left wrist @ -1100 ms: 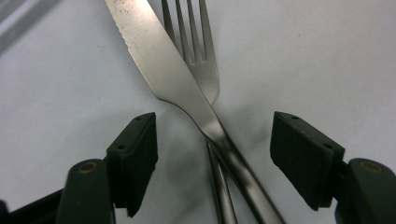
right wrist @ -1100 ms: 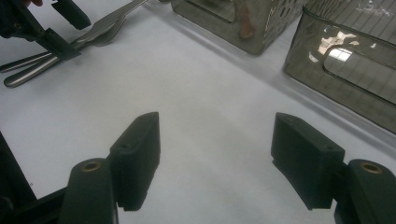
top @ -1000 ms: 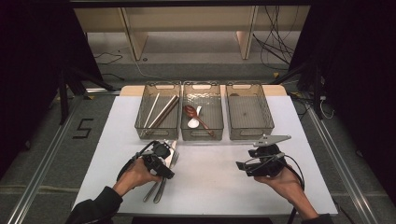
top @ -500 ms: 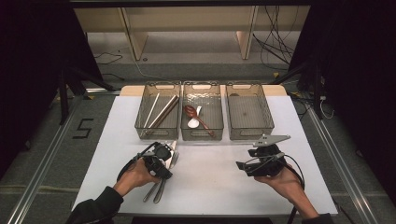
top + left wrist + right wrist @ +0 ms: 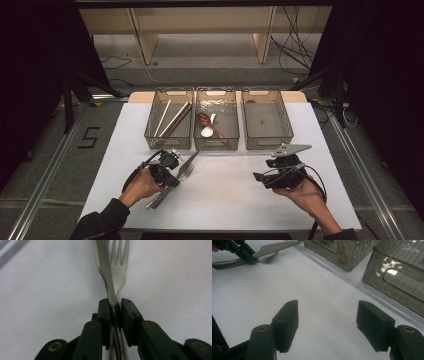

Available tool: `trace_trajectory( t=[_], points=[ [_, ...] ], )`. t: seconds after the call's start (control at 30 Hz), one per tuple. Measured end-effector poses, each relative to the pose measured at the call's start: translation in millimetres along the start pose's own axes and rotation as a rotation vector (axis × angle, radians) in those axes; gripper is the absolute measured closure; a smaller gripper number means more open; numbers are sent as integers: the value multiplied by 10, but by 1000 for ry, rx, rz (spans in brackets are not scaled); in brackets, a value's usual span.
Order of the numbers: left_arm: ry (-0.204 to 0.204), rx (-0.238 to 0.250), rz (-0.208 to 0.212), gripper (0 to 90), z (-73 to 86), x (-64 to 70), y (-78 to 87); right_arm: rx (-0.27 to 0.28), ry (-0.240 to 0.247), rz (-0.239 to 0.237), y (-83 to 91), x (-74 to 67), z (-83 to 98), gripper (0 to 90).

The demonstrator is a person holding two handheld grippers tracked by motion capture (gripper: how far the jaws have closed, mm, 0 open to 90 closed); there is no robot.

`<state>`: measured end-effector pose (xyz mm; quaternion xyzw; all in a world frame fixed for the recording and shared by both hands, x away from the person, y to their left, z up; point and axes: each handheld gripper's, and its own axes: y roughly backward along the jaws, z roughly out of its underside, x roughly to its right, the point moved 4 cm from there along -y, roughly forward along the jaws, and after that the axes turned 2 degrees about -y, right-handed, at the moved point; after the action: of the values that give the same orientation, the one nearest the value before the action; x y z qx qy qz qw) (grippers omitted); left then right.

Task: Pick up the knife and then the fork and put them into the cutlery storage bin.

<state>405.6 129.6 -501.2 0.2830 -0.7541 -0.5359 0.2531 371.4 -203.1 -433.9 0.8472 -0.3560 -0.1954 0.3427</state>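
A white tabletop [image 5: 235, 200] is lying across the middle of the high view, with a strip of bare wood [image 5: 135, 97] showing at its far edge. Grey floor [image 5: 50, 165] is surrounding it, and a black figure 5 [image 5: 89, 137] is sitting on the floor just left of the tabletop. Metal rails [image 5: 45, 185] are running along the floor on both sides. Beyond the tabletop, a pale wooden frame [image 5: 142, 42] is standing on two legs. Black cables [image 5: 295, 45] are trailing over the floor at far right. Dark curtains [image 5: 35, 60] are hanging on either side.
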Motion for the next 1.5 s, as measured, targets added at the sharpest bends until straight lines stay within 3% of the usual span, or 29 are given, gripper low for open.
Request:
trace_trajectory(
  t=[0.13, 0.33, 0.5, 0.73, 0.87, 1.0, 1.5],
  points=[
    [21, 8, 24, 813, 10, -31, 12, 0, 4, -2, -5, -2, -2, 353],
    [7, 4, 40, 821, 13, -40, 35, -5, 7, -5, -17, -3, 3, 356],
    [11, 43, 52, 822, 7, -68, 102, -3, 6, -6, -13, -7, 0, 356],
    [-21, 73, 56, 824, 5, -43, 139, -1, 6, -11, -14, -10, -2, 355],
    [-61, 89, 52, 825, -2, -3, 179, 1, 7, -11, -13, -12, -5, 356],
    [-80, 92, 69, 826, -12, 37, 199, 2, 4, -15, -13, -12, -4, 356],
    [-113, 107, 122, 825, -76, 154, 331, 21, 5, -24, -1, -43, -22, 355]
  ],
)
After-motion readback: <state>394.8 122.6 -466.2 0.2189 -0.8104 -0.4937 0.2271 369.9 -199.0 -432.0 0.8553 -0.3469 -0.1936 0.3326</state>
